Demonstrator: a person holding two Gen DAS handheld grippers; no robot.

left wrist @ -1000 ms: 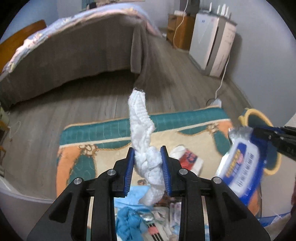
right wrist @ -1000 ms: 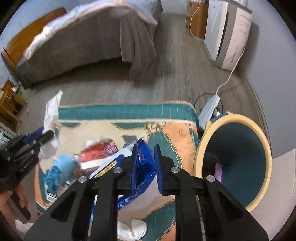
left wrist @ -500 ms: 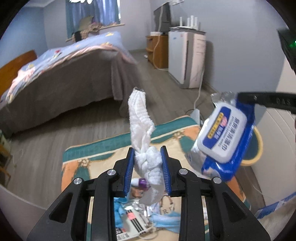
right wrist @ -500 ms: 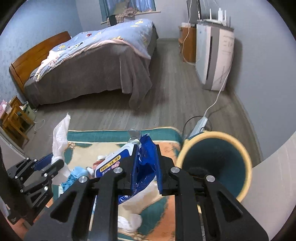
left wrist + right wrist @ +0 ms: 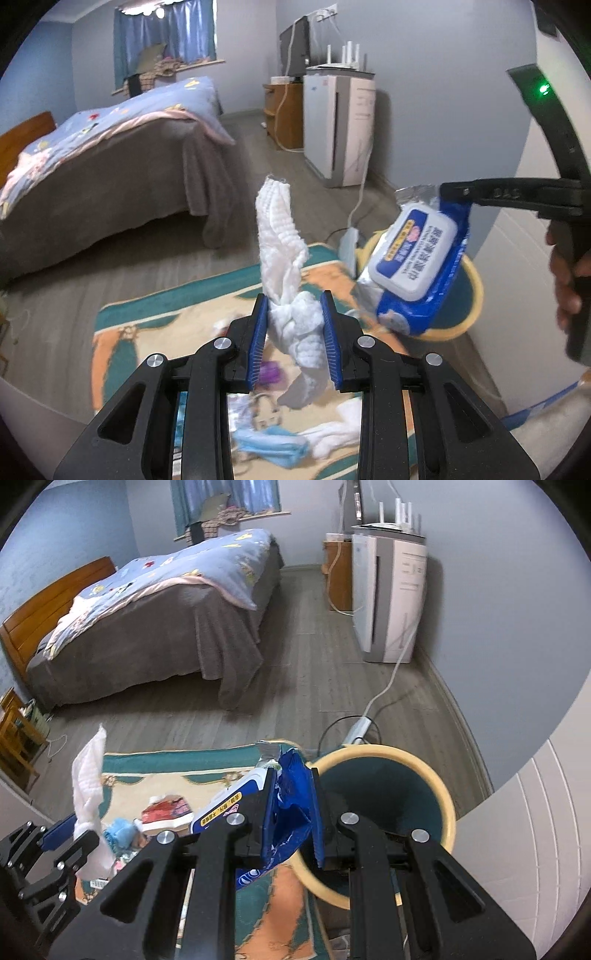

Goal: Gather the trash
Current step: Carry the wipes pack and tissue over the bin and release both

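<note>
Your left gripper [image 5: 295, 328] is clamped on a white tissue [image 5: 286, 266]: both blue pads press the crumpled middle, one end sticks up past the tips, the other hangs below them. Your right gripper [image 5: 293, 812] is clamped on the crumpled edge of a blue wipes pack [image 5: 417, 258]; from the left wrist view the pack hangs off those tips, white lid facing the camera.

Just right of and below the right fingers: the bin [image 5: 439, 794], yellow rim, teal inside, mouth open toward the camera. The pack sits just left of its rim, partly over it. The tissue is well left of the bin.

Under both grippers: the rug [image 5: 162, 760], with loose trash still on it — a red packet [image 5: 166, 808], a blue mask [image 5: 273, 445], white wads [image 5: 343, 417], something purple [image 5: 271, 371].

Beyond the fingers: bed [image 5: 166, 602], white appliance [image 5: 384, 598] by the wall, its cord running along the floor toward the bin.
</note>
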